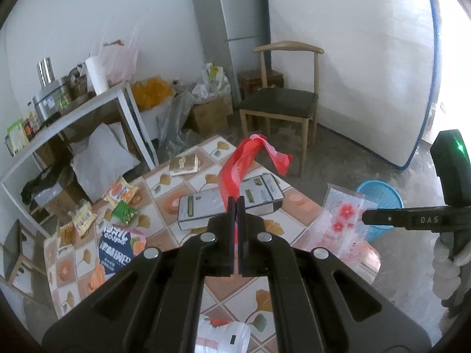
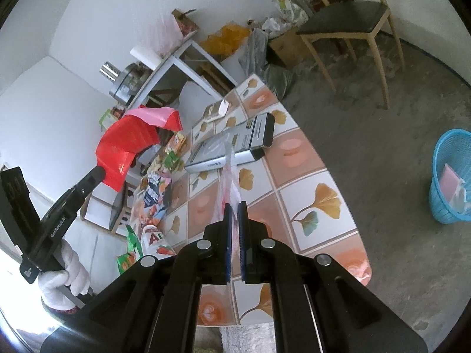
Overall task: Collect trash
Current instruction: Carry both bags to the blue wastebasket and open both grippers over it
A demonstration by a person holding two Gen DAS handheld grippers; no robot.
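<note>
Pointing upward lengthwise, red wrapper (image 1: 235, 173)

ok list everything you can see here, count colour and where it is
red wrapper: one, red, clamped in the left claw above the table
clear flowered bag: one, clear with red flowers, held by the right claw
flat box: one, white and grey, mid table
snack packets: several, orange, green and yellow, table's far left
table: one, tiled with leaf print
basket: one, blue, on the floor beside the table
chair: one, wood with dark seat, by the wall
fridge: one, grey, in the corner
shelf: one, white, cluttered
left claw: shut
right claw: shut
gloved hands: white
</note>
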